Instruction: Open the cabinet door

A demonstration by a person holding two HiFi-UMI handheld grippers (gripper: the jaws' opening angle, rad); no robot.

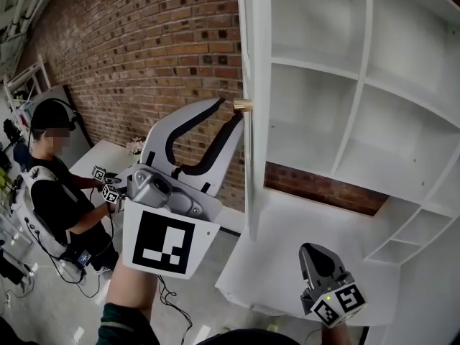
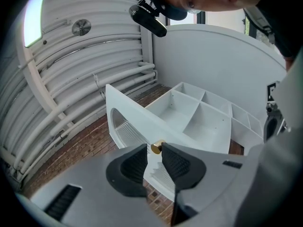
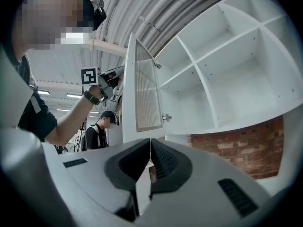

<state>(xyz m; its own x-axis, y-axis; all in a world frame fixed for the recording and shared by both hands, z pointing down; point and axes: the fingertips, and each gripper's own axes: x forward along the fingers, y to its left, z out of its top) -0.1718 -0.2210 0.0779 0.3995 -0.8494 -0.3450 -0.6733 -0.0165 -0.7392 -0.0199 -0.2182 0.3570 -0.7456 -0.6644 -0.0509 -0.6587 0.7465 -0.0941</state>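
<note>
Cabinet door open, left fingers loose at its knob.
The white cabinet (image 1: pixel 309 20) has its door (image 1: pixel 255 178) standing edge-on just ahead of the left gripper (image 1: pixel 231 109), whose fingers are spread and released. The right gripper (image 1: pixel 313 250), low and well apart from the door, is clenched on nothing. The brass knob (image 1: pixel 243 106) sits at the left fingertips, unsqueezed.
</note>
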